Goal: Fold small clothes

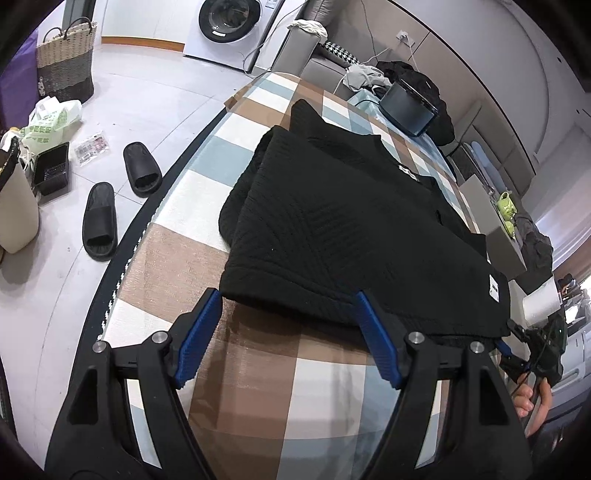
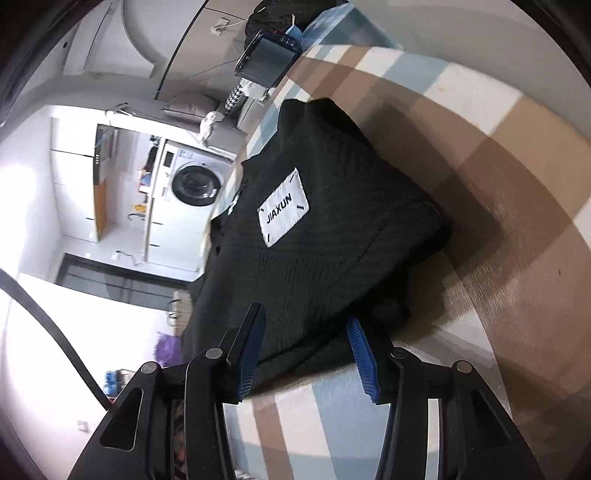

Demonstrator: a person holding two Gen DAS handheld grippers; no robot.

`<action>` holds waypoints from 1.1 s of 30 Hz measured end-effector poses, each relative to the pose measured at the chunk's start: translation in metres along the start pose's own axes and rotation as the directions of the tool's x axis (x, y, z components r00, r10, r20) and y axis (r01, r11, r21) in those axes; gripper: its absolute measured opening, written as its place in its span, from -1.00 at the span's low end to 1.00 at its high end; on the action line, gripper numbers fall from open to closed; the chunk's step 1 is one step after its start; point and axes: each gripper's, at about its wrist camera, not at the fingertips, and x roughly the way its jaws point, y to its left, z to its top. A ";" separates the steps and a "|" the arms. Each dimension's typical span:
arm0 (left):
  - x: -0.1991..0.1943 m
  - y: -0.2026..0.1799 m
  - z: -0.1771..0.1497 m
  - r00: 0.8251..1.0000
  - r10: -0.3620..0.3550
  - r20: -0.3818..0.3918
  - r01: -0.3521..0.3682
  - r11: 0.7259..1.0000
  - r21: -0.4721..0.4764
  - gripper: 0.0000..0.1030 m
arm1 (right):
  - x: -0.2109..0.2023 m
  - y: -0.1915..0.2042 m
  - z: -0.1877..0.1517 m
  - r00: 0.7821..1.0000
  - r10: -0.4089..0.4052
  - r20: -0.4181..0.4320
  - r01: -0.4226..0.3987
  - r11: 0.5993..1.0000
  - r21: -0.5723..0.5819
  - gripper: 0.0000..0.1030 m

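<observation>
A black knitted garment (image 1: 351,229) lies folded on the checked tablecloth (image 1: 277,369). A white label (image 1: 495,290) sits near its right corner. My left gripper (image 1: 287,299) is open, its blue fingertips level with the garment's near hem and nothing pressed between them. In the right wrist view the garment (image 2: 332,240) shows a white "JIAXUN" label (image 2: 282,206). My right gripper (image 2: 306,321) is open around the garment's near edge, and the pads do not visibly squeeze it. The right gripper (image 1: 504,345) also shows at the garment's near right corner, held by a hand (image 1: 532,398).
A dark box (image 1: 406,107) stands at the table's far end, with a grey box (image 1: 491,218) and a paper roll (image 1: 541,302) to the right. On the floor to the left are two black slippers (image 1: 140,170), a woven basket (image 1: 66,59) and a washing machine (image 1: 229,22).
</observation>
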 end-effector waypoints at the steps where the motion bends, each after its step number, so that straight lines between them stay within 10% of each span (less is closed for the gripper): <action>1: 0.000 0.000 0.000 1.000 -0.001 0.000 0.001 1.000 0.000 0.38 | 0.001 0.002 0.002 1.000 -0.011 0.013 0.011 1.000 0.000 -0.07; 21: -0.006 0.008 0.005 1.000 0.003 0.019 -0.003 1.000 0.006 0.38 | -0.043 -0.040 0.031 0.988 0.002 0.156 -0.009 0.999 0.043 0.04; 33: -0.011 0.020 0.009 0.999 0.032 0.038 -0.031 0.999 -0.023 0.38 | -0.032 -0.018 0.060 0.987 0.082 0.139 -0.060 0.986 -0.155 0.04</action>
